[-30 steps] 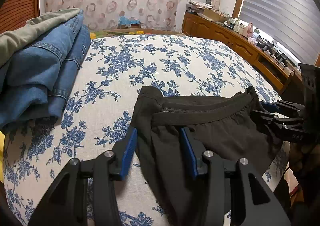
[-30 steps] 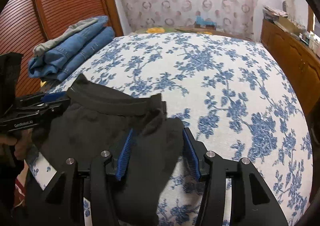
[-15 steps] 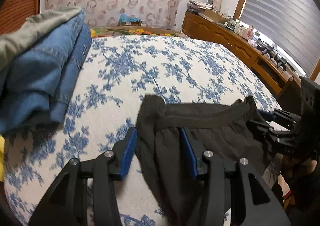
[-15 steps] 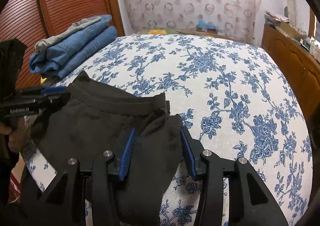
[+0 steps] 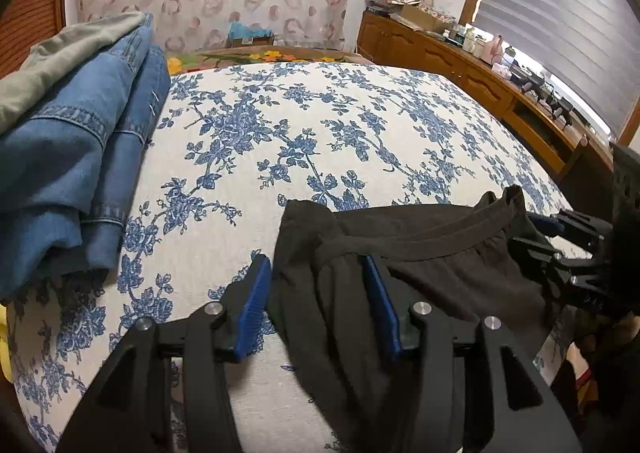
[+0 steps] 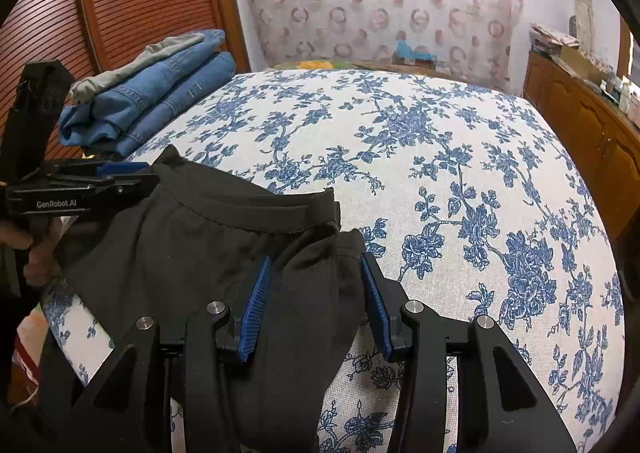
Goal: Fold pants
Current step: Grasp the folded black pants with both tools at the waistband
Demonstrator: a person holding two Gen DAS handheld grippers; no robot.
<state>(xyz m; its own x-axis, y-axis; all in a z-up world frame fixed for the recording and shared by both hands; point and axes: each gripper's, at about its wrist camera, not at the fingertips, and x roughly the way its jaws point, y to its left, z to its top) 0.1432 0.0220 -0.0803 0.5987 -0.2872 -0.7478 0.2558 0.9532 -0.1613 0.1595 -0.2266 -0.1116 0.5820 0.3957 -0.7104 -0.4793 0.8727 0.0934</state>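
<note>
Honestly, the black pants [image 5: 420, 277] were draped over the near edge of the bed [image 5: 320, 141], waistband stretched between my two tools and the legs hanging off toward me, out of sight. My left gripper [image 5: 316, 293] had its fingers spread with the left waistband corner bunched loosely between them, not pinched as far as I could see. Same story on my right gripper [image 6: 316, 293]: fingers apart, fabric lumped in the gap, nothing clamped.

From the way it sagged and wrinkled, I judged the cloth to be thin, soft and light, so it would flop and slide rather than hold a crease. Best place to grab looked like the thicker waistband [image 6: 256, 209] at each corner, since that band gave the fingers something firm to bite.

A stack of folded jeans [image 5: 72, 157] sat at the far left of the bed, well apart from the pants.
</note>
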